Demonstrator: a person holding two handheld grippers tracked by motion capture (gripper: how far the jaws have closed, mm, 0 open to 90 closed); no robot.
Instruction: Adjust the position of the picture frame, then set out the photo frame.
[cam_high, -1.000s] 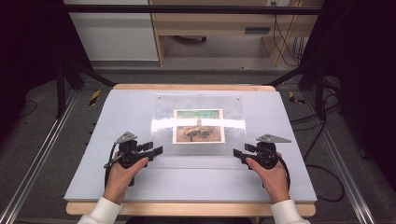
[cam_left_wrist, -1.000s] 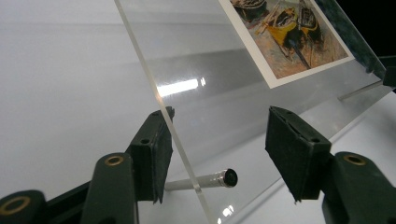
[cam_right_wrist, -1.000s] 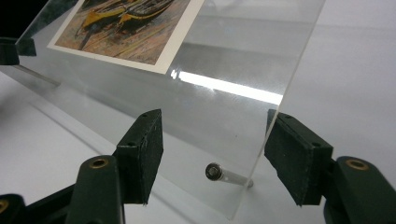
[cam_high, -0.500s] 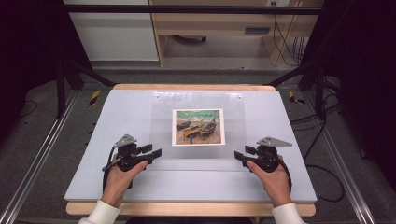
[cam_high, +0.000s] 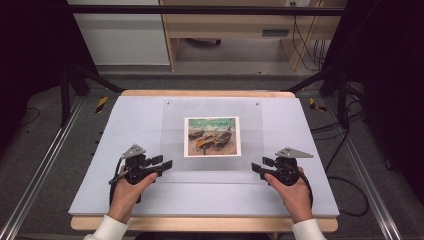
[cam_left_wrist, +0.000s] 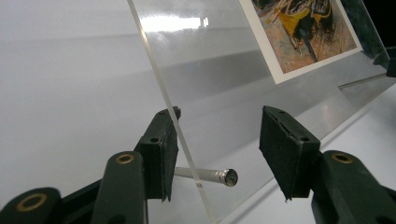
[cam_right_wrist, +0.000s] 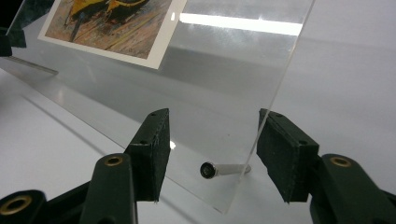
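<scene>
A clear acrylic sheet (cam_high: 175, 135) lies over a small boat picture (cam_high: 212, 136) on the white table (cam_high: 125, 120). My left gripper (cam_high: 167, 164) is at the sheet's near left corner, and my right gripper (cam_high: 256, 167) is at its near right corner. In the left gripper view the sheet (cam_left_wrist: 210, 79) runs between the jaws of the left gripper (cam_left_wrist: 217, 154), close to one pad. A short metal pin (cam_left_wrist: 205, 175) sticks out of the sheet there. The right gripper (cam_right_wrist: 212, 154) straddles the sheet (cam_right_wrist: 224, 84) and a pin (cam_right_wrist: 224, 169) likewise. Both pairs of jaws have just been closing; gaps remain.
The table's wooden front edge (cam_high: 200, 223) is just behind my hands. Metal rails (cam_high: 35, 175) run along both sides on the floor. Cables (cam_high: 345, 165) trail at the right. A cabinet (cam_high: 120, 35) and a wooden shelf (cam_high: 235, 30) stand beyond the far edge.
A bright band of reflected light that crossed the sheet a second ago is gone, so the sheet's tilt has changed. Both hands stay at its near corners.
</scene>
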